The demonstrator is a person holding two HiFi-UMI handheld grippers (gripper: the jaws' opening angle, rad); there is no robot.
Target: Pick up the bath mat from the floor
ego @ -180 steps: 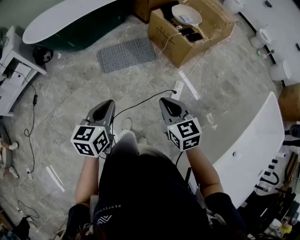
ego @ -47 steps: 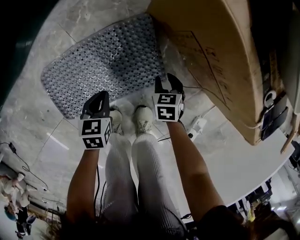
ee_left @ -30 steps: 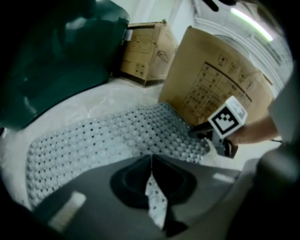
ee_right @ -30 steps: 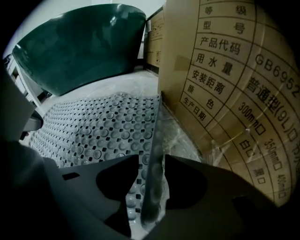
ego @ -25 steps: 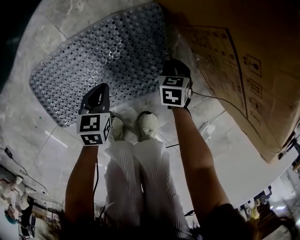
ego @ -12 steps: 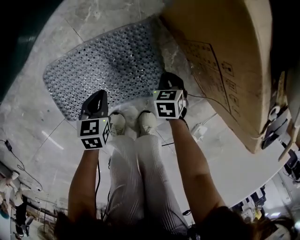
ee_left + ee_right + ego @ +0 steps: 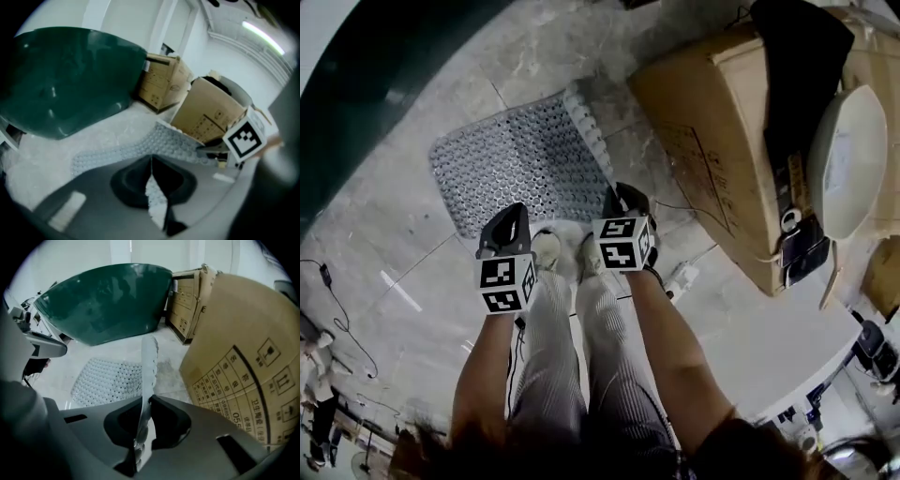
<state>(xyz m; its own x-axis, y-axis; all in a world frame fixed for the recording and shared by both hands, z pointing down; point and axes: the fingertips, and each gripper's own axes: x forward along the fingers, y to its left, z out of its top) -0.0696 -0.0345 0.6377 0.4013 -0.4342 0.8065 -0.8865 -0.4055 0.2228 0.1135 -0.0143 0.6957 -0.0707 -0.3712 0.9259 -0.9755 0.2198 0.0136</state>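
Note:
The grey perforated bath mat (image 7: 520,169) lies on the marble floor, its right side curled up off the tiles. My left gripper (image 7: 513,217) is shut on the mat's near edge; in the left gripper view a strip of mat (image 7: 154,192) runs between the closed jaws. My right gripper (image 7: 619,197) has just closed its jaws on the near right corner. In the right gripper view the mat edge (image 7: 149,362) rises from the jaws, and the rest of the mat (image 7: 105,378) sags to the floor.
A large cardboard box (image 7: 712,159) stands close on the right, with a white basin (image 7: 848,159) and black cloth (image 7: 797,56) on top. A dark green bathtub (image 7: 375,75) curves behind the mat. The person's shoes (image 7: 548,251) and a power strip (image 7: 680,277) are near.
Both grippers have risen, taking the mat's near edge with them. The mat's right side has lifted and curled off the floor. The head view has drawn back.

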